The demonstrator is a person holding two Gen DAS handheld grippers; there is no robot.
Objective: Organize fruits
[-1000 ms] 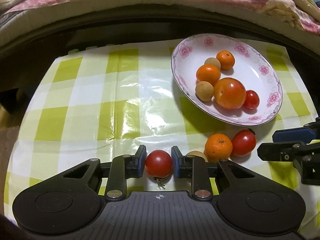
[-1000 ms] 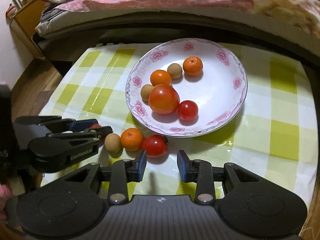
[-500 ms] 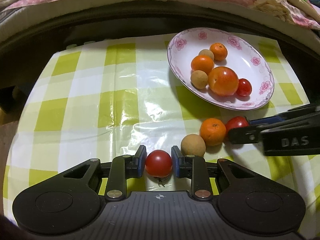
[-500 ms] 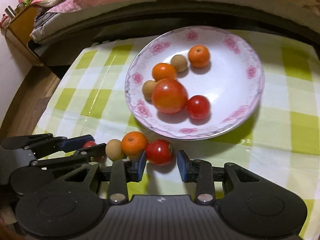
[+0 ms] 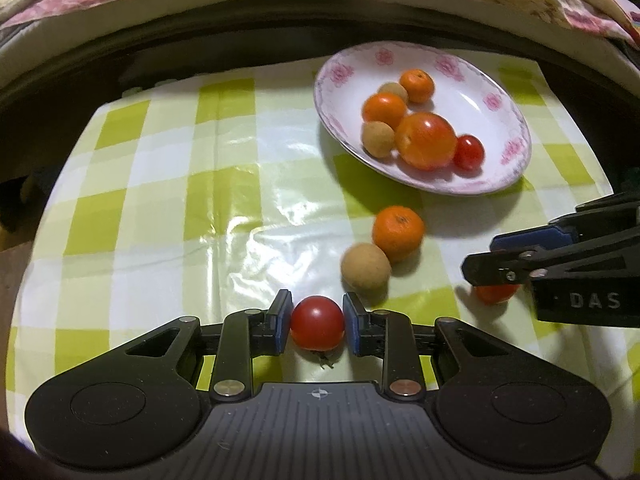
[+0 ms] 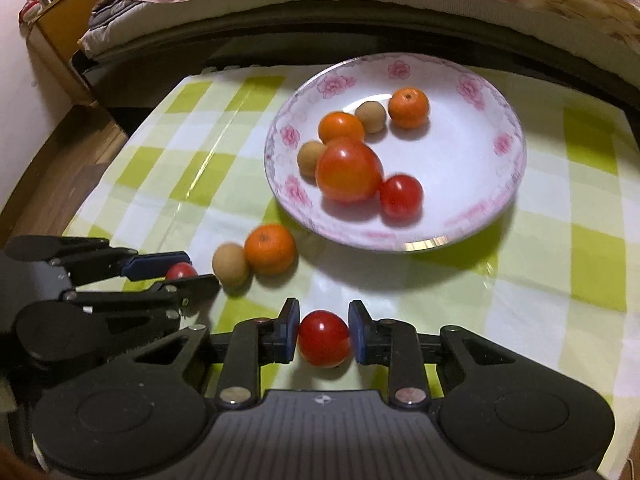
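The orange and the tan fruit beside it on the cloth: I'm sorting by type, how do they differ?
The orange is bright orange with a stem dimple; the tan fruit is dull beige and plain. The orange looks larger and lies nearer the plate; the tan fruit lies nearer the left gripper. Both are round, touching, and still off the plate.

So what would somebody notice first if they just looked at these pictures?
Probably the two cherry tomatoes: the left gripper pinches one cherry tomato and the right gripper another cherry tomato, both low over the green-checked tablecloth. Behind them sits a flowered plate of fruit, with a big tomato in it.
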